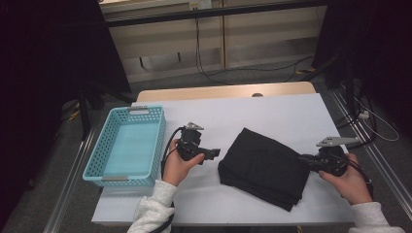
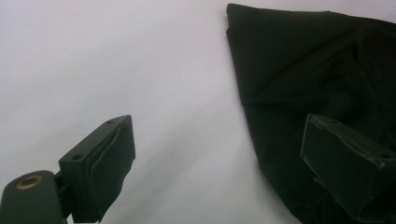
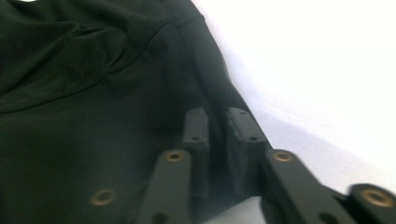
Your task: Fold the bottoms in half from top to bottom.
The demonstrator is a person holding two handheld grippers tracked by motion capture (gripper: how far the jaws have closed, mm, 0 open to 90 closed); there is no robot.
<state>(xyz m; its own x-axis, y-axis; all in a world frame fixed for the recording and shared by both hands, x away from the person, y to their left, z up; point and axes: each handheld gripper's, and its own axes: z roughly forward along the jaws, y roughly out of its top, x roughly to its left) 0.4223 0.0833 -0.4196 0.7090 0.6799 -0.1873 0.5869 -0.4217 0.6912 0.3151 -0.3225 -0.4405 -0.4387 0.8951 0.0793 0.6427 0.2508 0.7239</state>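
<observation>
**Folded black garment pinched at its right edge, left tool about to take the other side**

A folded black garment [image 1: 265,167] lies in the lower middle of the high view, on the white counter [image 1: 272,114], with a turquoise basket [image 1: 104,145] standing empty at the left of the frame, apart from the cloth.

The right tool [image 1: 302,158] sits at the right edge of the garment. In the right gripper view its two jaws stand nearly together over the cloth's edge [image 3: 224,93], with only a narrow gap between the pads, so it looks closed on a fold of the fabric, though the pinched layer itself is too dark to make out for certain.

The left tool [image 1: 217,153] is held just beside the garment's left edge in the high view, not touching it. In the left gripper view its jaws are spread wide: one over the bare counter at lower left, the other over the dark cloth [image 2: 308,70] at lower right.

By the look of it, the step in hand is taking hold of the garment at both sides. The next move calls for the left tool to slide forward until the cloth's edge lies between its pads, low enough to catch all the folded layers, and then close. Only then would a level lift keep the stack from unfolding, possibly toward the basket.
</observation>
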